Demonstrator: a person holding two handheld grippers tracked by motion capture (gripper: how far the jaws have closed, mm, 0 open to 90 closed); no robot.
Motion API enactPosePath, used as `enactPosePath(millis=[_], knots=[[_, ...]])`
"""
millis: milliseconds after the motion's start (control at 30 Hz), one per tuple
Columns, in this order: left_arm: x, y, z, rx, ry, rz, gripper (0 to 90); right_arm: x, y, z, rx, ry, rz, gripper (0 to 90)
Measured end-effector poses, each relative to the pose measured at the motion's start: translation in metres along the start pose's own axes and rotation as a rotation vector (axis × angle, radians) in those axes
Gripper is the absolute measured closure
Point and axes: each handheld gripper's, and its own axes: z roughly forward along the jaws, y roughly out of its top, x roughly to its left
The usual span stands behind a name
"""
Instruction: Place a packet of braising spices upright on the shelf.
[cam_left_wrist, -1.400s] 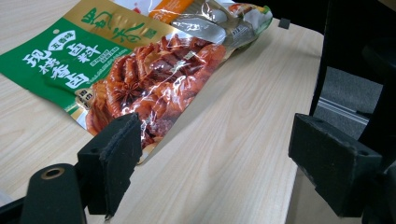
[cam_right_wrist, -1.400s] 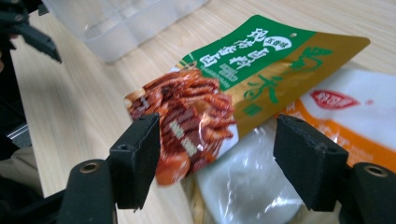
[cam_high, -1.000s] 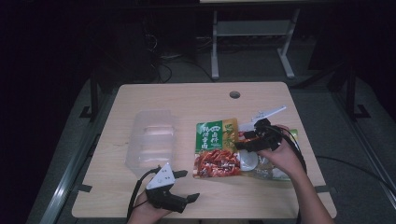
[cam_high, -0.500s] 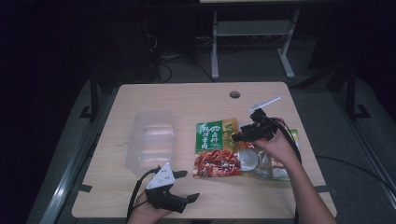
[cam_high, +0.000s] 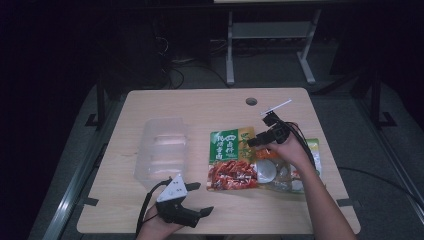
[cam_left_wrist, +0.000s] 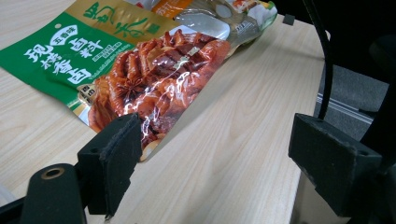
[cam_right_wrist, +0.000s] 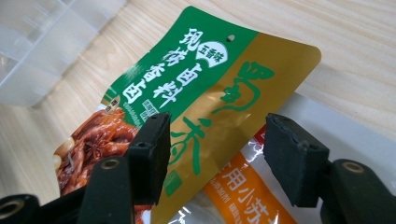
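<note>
1. The green-and-gold sauce packet lies flat near the middle of the table, overlapping a second packet and just right of the clear plastic container.
2. The right gripper hangs over the packet's gold edge; its jaws, spread with nothing pinched, have just been closing.
3. The left gripper rests at the near table edge, jaws spread wide, nothing between them.

I read white characters 现捞香卤料 on the green-and-gold seasoning pouch, with 五香味 in its white badge; the orange packet beneath reads 用小苏.
</note>
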Motion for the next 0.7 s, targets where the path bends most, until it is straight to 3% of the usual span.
enactPosePath(millis=[233, 367, 600, 700], knots=[[-0.003, 0.002, 0.000, -0.009, -0.015, -0.006, 17.2, -0.007, 0.001, 0.011, 0.027, -0.013, 0.037, 45.7], [-0.007, 0.003, -0.001, -0.011, -0.019, 0.010, 17.2, -0.012, 0.000, 0.017, 0.052, -0.019, 0.063, 48.1], [-0.004, 0.002, -0.002, -0.013, -0.012, 0.001, 17.2, -0.011, 0.001, 0.026, 0.079, -0.024, 0.067, 57.5], [-0.005, 0.002, -0.001, -0.013, -0.011, 0.003, 17.2, -0.013, 0.000, 0.029, 0.075, 0.000, 0.086, 62.4]])
